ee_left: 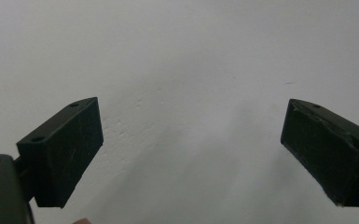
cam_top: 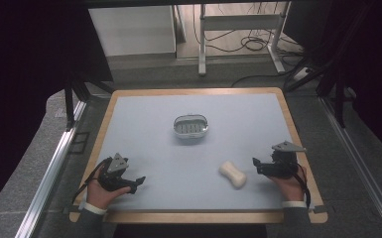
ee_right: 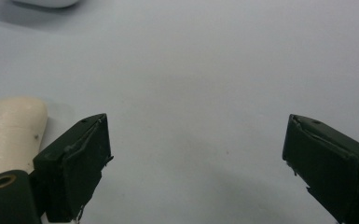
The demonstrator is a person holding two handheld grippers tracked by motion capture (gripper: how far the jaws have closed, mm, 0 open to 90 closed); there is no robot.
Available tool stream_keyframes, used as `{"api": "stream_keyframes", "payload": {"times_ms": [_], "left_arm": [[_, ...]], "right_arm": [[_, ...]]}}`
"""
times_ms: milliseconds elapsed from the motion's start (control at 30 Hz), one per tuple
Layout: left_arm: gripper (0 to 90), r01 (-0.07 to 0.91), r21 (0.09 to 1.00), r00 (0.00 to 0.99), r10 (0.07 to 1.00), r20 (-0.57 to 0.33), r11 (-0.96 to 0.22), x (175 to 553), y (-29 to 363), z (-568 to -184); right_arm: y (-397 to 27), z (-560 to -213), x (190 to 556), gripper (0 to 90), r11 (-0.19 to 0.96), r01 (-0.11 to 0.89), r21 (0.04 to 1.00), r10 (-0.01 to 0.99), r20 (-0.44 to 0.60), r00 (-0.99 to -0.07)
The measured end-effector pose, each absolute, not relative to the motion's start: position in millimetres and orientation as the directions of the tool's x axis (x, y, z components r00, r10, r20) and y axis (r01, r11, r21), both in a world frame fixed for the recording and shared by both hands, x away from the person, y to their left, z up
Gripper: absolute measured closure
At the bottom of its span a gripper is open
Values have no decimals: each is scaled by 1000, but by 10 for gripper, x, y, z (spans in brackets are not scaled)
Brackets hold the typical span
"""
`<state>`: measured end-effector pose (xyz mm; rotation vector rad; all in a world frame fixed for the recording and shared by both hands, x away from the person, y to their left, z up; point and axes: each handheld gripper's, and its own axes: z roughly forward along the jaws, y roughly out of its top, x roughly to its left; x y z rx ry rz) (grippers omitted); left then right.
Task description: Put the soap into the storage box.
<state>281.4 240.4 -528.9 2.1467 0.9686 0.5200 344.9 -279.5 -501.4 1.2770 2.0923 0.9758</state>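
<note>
Soap (cam_top: 232,174) sits lower right of centre in my high view, on the pale blue mat (cam_top: 144,119) that covers the wooden table (cam_top: 297,139), just left of my right gripper (cam_top: 256,164). I judge the bar light, hard and slick, so I would pinch it across its narrowed waist. In the middle of the frame the soap dish (cam_top: 191,127), a small oval with a slotted floor, looks empty. My right gripper's jaws are spread wide with nothing between them; my left gripper (cam_top: 138,182), lower left, is likewise spread and empty.
</note>
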Motion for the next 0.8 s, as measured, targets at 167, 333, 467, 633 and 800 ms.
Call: {"api": "stream_keyframes", "payload": {"times_ms": [167, 333, 467, 633, 800], "left_arm": [[60, 480, 741, 641, 764, 68, -469, 2827, 2399, -5296], [60, 482, 734, 645, 760, 73, -479, 2839, 2386, -5312], [60, 483, 732, 647, 759, 71, -481, 2842, 2366, -5327], [60, 483, 732, 647, 759, 73, -481, 2842, 2374, -5323], [60, 482, 732, 648, 758, 71, -482, 2839, 2372, -5323]], "right_arm": [[-2803, -5005, 3428, 100, 322, 561, 762, 899, -60, -434], [-2838, -4958, 3415, 119, 291, 569, 769, 896, -11, -444], [-2837, -4938, 3415, 126, 305, 564, 767, 895, -29, -445], [-2868, -4917, 3409, 169, 299, 569, 766, 890, -9, -455], [-2872, -4882, 3395, 170, 303, 565, 768, 887, -10, -461]]}}
